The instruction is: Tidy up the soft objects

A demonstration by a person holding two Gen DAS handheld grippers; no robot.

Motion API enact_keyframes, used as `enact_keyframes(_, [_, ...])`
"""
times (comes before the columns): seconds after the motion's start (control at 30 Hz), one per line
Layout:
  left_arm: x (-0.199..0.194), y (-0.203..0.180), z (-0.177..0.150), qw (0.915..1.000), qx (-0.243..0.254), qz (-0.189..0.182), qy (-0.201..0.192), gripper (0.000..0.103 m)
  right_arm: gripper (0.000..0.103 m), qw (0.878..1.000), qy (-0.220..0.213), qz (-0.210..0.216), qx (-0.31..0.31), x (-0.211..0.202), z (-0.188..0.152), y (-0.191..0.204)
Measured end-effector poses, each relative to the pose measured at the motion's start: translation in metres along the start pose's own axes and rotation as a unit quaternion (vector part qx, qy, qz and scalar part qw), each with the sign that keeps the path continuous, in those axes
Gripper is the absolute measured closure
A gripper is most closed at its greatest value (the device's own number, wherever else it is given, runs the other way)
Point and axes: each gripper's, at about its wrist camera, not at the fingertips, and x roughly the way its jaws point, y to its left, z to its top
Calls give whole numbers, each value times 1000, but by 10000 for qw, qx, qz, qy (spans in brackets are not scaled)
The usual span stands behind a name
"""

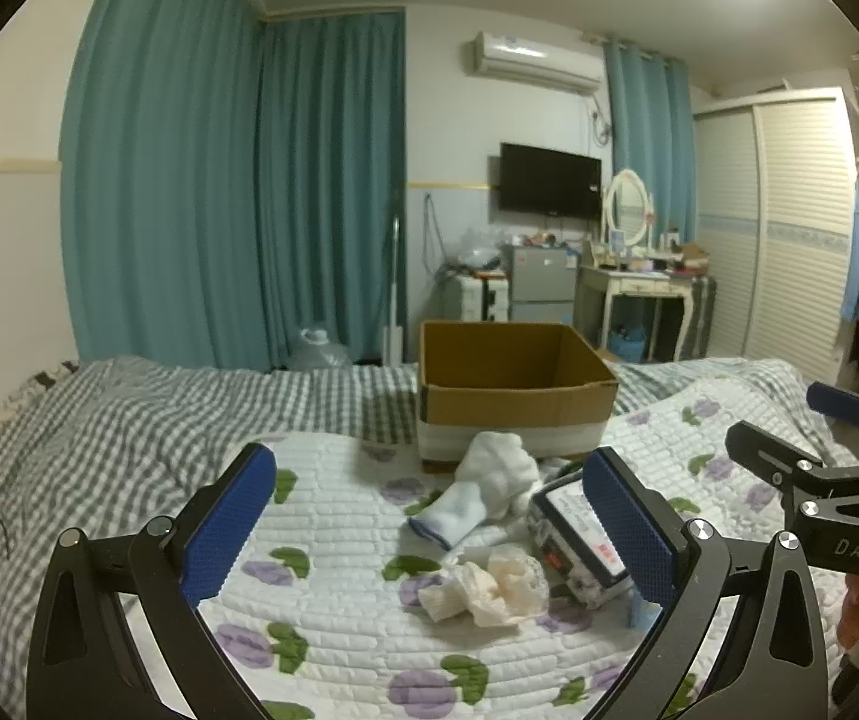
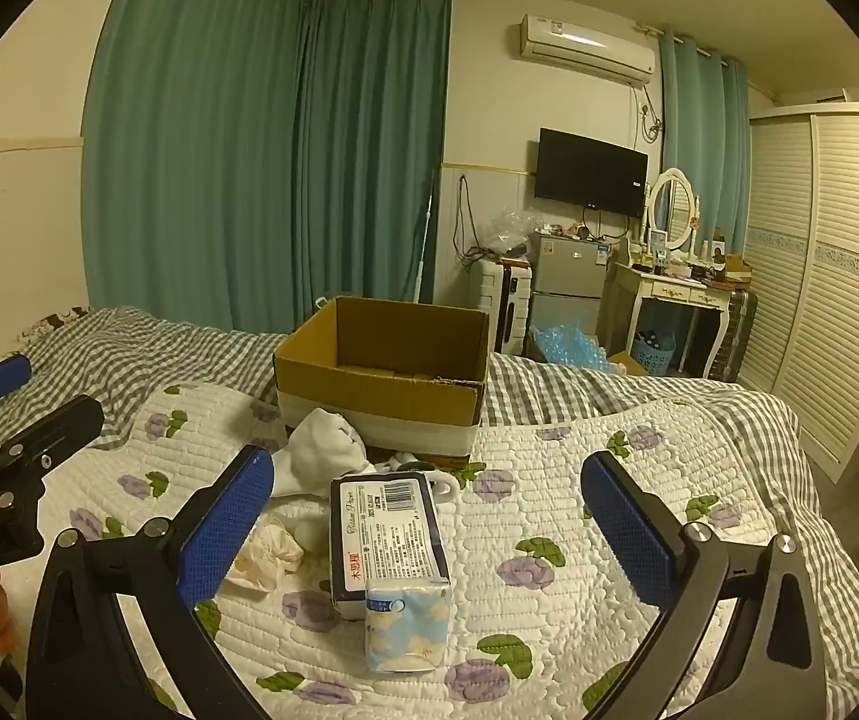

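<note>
Both tools released, left tool (image 1: pixel 429 531) above socks (image 1: pixel 477 495), small tissue pack (image 2: pixel 408 627) only in right view.

Box mouth: the cardboard box (image 2: pixel 381 372) is standing open-topped, its near wall blocking any low approach.
Before the box: the quilt is being crowded by a white sock heap (image 1: pixel 498 471), a cream cloth (image 1: pixel 489 591), a tissue pack (image 2: pixel 387 540) and a small floral packet (image 2: pixel 408 624).
Right flank: bare quilted bed (image 2: pixel 609 516) is lying open.
Left flank: checked bedding (image 1: pixel 129 420) is lying unobstructed.
</note>
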Motion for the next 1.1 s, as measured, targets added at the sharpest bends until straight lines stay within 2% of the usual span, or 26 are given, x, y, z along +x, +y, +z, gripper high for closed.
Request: enact_keyframes(1.1, [-1, -1, -1, 10000, 61, -9, 42, 0, 0, 10000, 71, -1, 24, 3, -4, -1])
